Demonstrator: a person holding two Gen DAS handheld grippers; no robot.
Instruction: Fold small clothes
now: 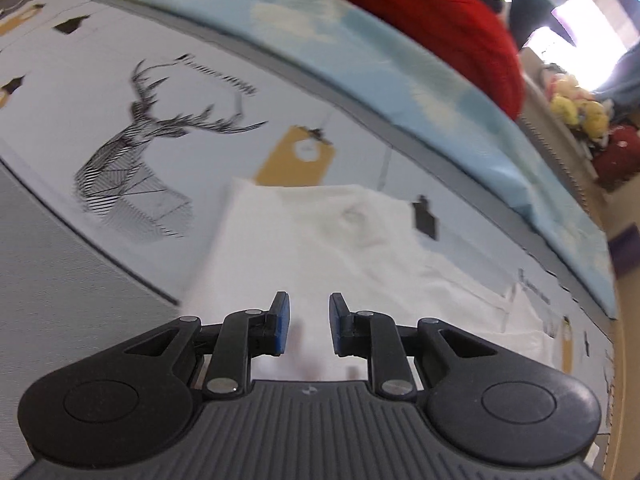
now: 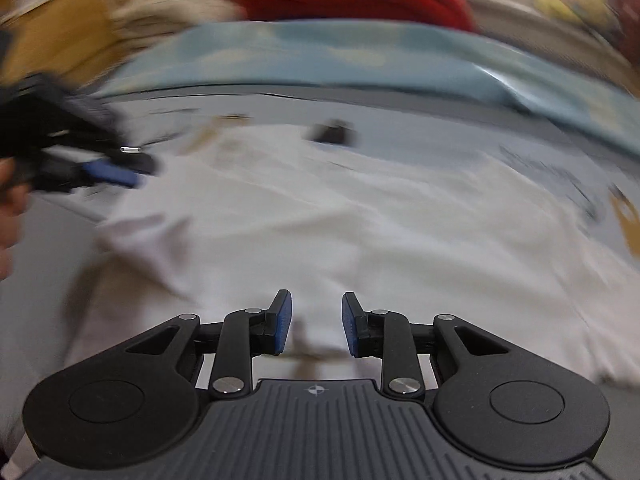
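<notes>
A small white garment (image 1: 320, 256) lies spread on a pale printed cloth with a deer drawing (image 1: 132, 148). It also shows in the right wrist view (image 2: 340, 224), blurred and wrinkled. My left gripper (image 1: 309, 326) is open and empty, just above the garment's near edge. My right gripper (image 2: 316, 324) is open and empty over the garment's near part. The left gripper also appears at the left edge of the right wrist view (image 2: 108, 168), held by a hand, near the garment's left side.
A light blue folded cloth (image 1: 400, 68) lies along the far side of the table. A red knitted item (image 1: 432, 20) sits behind it. Yellow and red soft toys (image 1: 588, 120) stand at the far right. A grey mat (image 1: 60, 280) lies at the left.
</notes>
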